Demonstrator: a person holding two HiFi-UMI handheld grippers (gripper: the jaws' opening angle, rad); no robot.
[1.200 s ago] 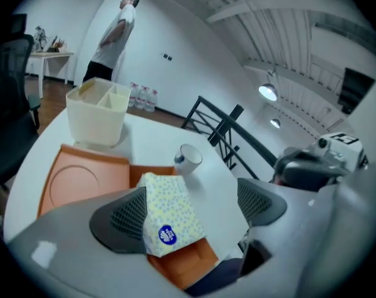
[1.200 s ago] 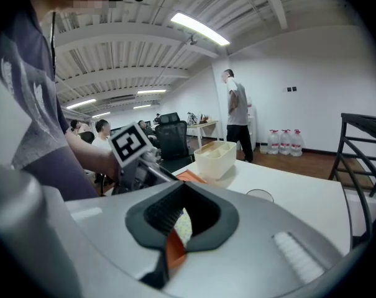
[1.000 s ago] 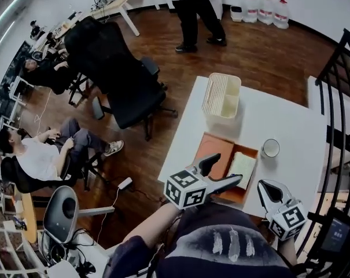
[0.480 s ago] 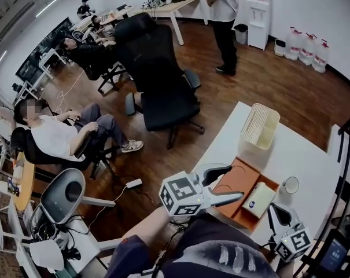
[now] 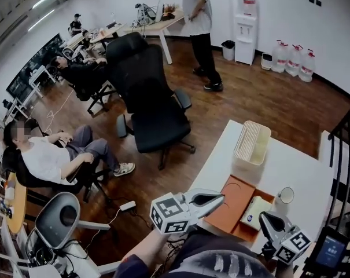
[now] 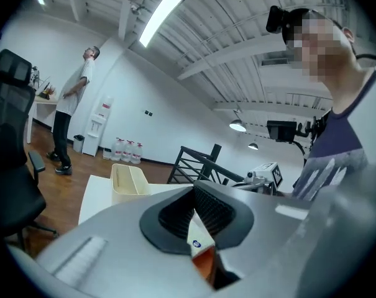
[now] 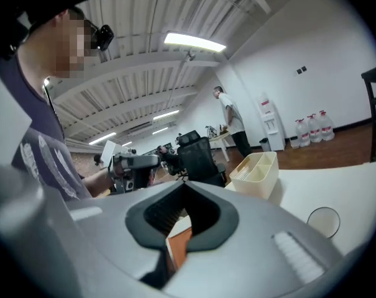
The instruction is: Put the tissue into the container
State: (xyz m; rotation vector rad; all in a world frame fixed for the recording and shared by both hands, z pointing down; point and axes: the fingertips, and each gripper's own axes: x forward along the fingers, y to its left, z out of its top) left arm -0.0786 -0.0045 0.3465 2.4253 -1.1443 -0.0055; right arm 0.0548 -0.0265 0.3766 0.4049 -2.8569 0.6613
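Note:
The tissue pack (image 5: 257,209), white with a small blue mark, lies in an orange tray (image 5: 231,200) near the front edge of the white table (image 5: 296,167). The cream ribbed container (image 5: 251,143) stands at the table's far end. My left gripper (image 5: 221,198) hangs over the tray's left edge, its jaws shut with nothing between them. In the left gripper view the left gripper (image 6: 194,189) has the pack (image 6: 197,237) showing below its closed tips. My right gripper (image 5: 264,219) sits just right of the pack, shut and empty.
A white cup (image 5: 284,195) stands on the table right of the tray. A black office chair (image 5: 148,97) is left of the table, a black railing (image 5: 345,138) to its right. One person stands at the back and others sit at the left.
The left gripper's jaws have gone from wide open to shut, empty. The head view has lifted, so the table and both grippers now sit lower in it.

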